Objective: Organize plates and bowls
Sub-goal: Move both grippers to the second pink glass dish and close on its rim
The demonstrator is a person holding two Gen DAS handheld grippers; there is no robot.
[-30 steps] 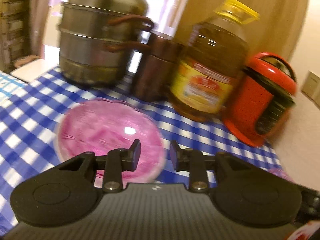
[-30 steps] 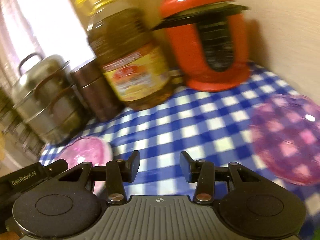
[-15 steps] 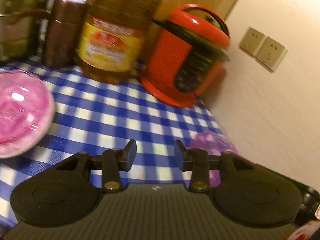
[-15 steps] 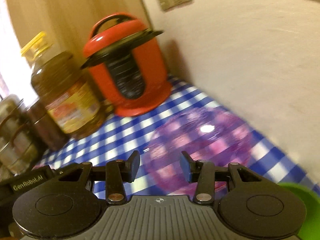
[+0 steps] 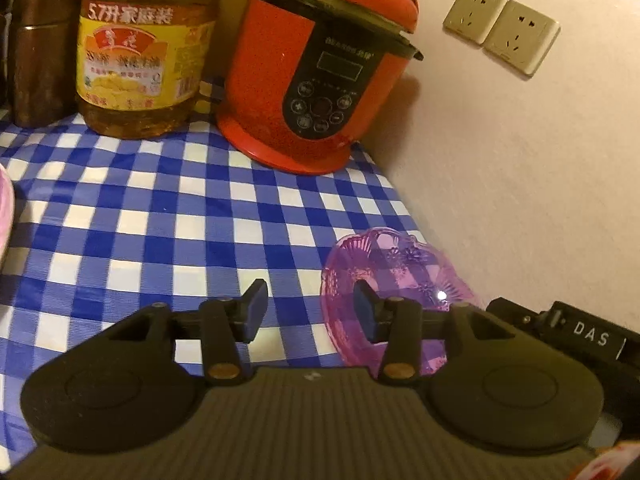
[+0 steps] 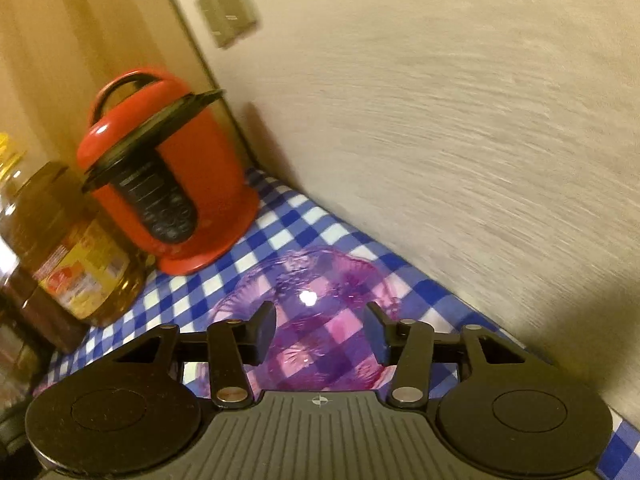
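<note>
A clear purple plastic bowl [image 5: 396, 268] lies on the blue-checked tablecloth [image 5: 160, 216] close to the wall. In the right wrist view the purple bowl [image 6: 316, 304] sits right in front of my open right gripper [image 6: 320, 330], showing between its jaws. My left gripper [image 5: 310, 310] is open and empty, hovering just left of the bowl, with its right finger over the bowl's rim. A pink bowl [image 5: 5, 216] shows only as a sliver at the left edge of the left wrist view.
A red electric cooker [image 5: 320, 68], a large oil bottle [image 5: 144, 48] and a brown canister [image 5: 36, 52] stand along the back. The wall [image 5: 520, 184] with sockets [image 5: 500, 28] bounds the right side. The right gripper's body [image 5: 580, 336] shows at lower right.
Both grippers have swung right, away from the pink bowl and steel pot, toward the purple bowl by the wall. The right gripper has closed in on the purple bowl. Both stay open.
</note>
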